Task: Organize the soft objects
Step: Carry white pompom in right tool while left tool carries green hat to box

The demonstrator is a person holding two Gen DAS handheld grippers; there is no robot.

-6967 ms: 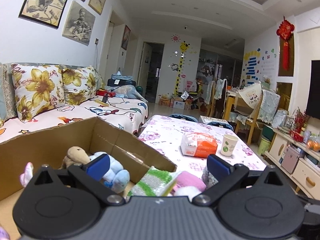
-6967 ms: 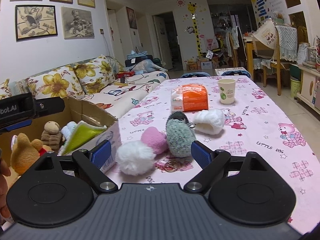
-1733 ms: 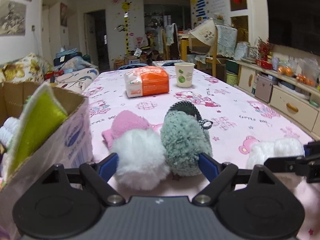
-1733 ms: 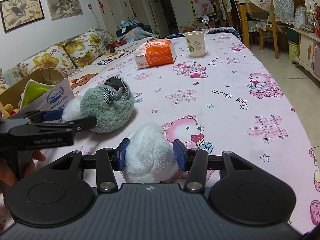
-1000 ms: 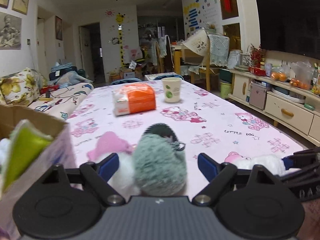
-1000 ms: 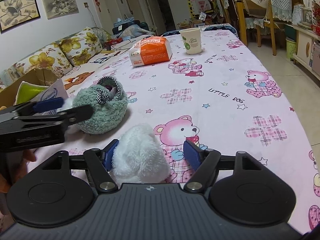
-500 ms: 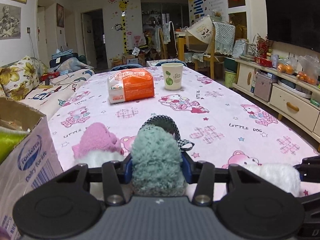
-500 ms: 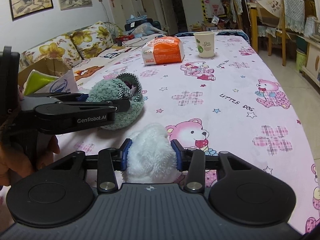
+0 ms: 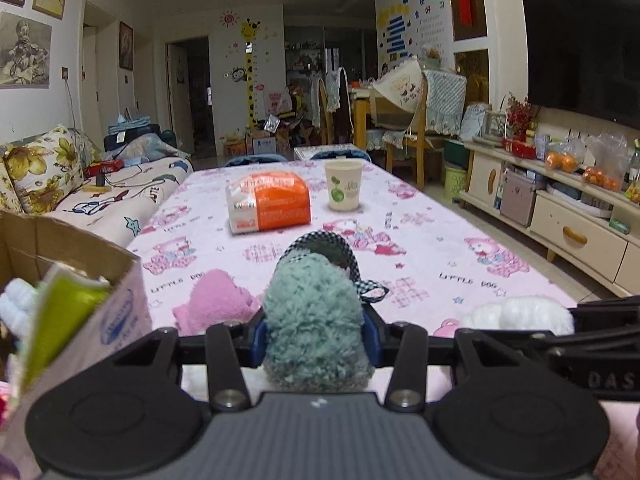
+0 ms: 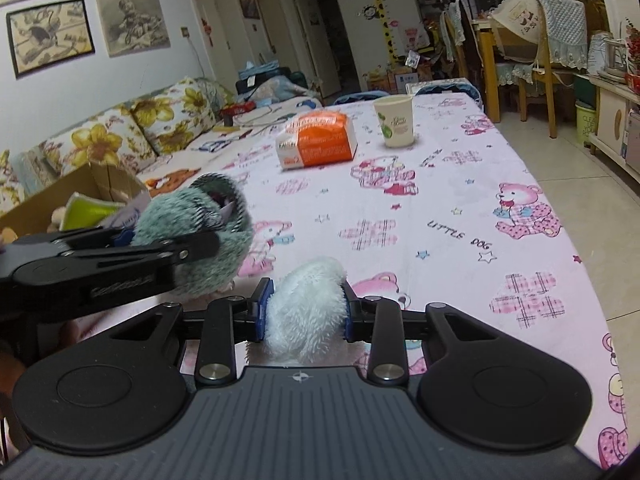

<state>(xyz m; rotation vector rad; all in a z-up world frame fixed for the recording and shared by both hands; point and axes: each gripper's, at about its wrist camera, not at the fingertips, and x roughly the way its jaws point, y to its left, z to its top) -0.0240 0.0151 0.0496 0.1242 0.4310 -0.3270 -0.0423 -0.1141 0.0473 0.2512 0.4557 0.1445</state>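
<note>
Left wrist view: the left gripper (image 9: 316,336) has its jaws squeezed on a fuzzy green slipper (image 9: 316,320) over the pink counter (image 9: 420,248), beside the cardboard box (image 9: 80,320). The right gripper (image 10: 306,312) jaws squeeze a white fluffy toy (image 10: 306,308).

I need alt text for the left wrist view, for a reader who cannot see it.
The left gripper is shut on a fluffy teal slipper above a pink cartoon tablecloth. A pink slipper lies just left of it, and an open cardboard box holding soft items stands at the far left.
</note>
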